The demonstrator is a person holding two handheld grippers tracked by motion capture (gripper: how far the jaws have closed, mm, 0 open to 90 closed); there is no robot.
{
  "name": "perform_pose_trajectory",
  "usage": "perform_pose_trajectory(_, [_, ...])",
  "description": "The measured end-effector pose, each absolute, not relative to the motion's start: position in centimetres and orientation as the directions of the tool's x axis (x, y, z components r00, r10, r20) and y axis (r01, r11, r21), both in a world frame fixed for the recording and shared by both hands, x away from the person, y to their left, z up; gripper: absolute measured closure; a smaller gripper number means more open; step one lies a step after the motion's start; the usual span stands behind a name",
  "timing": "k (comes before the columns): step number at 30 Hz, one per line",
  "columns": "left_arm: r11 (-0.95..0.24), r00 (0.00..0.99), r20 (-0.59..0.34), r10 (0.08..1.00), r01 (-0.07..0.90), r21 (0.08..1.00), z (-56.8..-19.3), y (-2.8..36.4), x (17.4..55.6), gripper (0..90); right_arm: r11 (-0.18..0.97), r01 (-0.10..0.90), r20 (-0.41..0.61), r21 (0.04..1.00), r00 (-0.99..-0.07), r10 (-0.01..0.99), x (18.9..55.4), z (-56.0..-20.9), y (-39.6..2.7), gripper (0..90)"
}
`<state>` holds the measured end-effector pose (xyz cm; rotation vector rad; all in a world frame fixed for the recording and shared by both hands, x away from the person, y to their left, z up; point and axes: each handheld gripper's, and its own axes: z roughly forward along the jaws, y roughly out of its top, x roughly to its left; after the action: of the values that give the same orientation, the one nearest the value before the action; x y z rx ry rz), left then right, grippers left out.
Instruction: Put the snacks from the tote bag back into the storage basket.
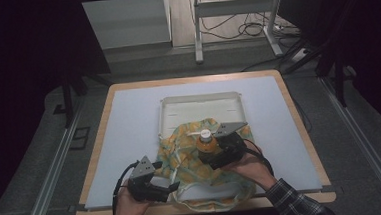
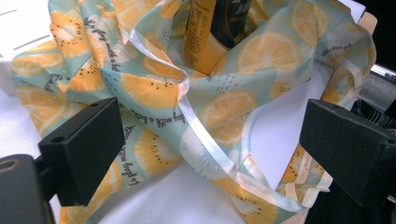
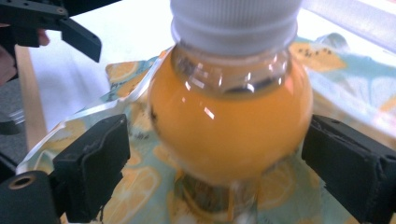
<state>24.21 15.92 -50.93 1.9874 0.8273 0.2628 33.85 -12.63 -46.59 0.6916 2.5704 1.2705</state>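
High view: your left gripper (image 1: 175,187) stands open, the lemon-print bag (image 1: 186,160) just ahead of it. Your right gripper (image 1: 212,156) straddles the orange bottle (image 1: 206,142) upright on the bag, jaws wide, clear of it. Beyond lie the white tray (image 1: 198,107), the mat (image 1: 129,126) and the table edge (image 1: 106,117).

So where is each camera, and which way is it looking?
High view: above the table's near edge, looking forward and down at the white plastic tray; both forearms show.
Left gripper view: on the left hand-held gripper, facing the lemon-print cloth bag.
Right gripper view: on the right hand-held gripper, facing the orange juice bottle.
All three share bag and bottle.
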Motion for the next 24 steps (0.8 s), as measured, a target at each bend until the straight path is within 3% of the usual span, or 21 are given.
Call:
perform_pose_trajectory(11, [-0.345, 0.749, -0.134, 0.648, 0.447, 0.825, -51.05, 15.99, 24.15, 6.4, 0.503, 0.311, 0.024, 0.806, -0.867, 0.497, 34.48, -46.93, -12.31, 21.5])
perform_pose_trajectory(14, [-0.355, 0.752, -0.127, 0.647, 0.444, 0.823, -51.08, 15.88, 24.13, 6.5, 0.511, 0.291, 0.016, 0.809, -0.88, 0.475, 34.35, -46.92, -12.13, 29.2])
perform_pose_trajectory(24, [-0.359, 0.753, -0.123, 0.647, 0.442, 0.822, -51.09, 15.91, 24.12, 6.8, 0.521, 0.289, 0.016, 0.803, -0.885, 0.466, 34.26, -46.74, -12.28, 30.2])
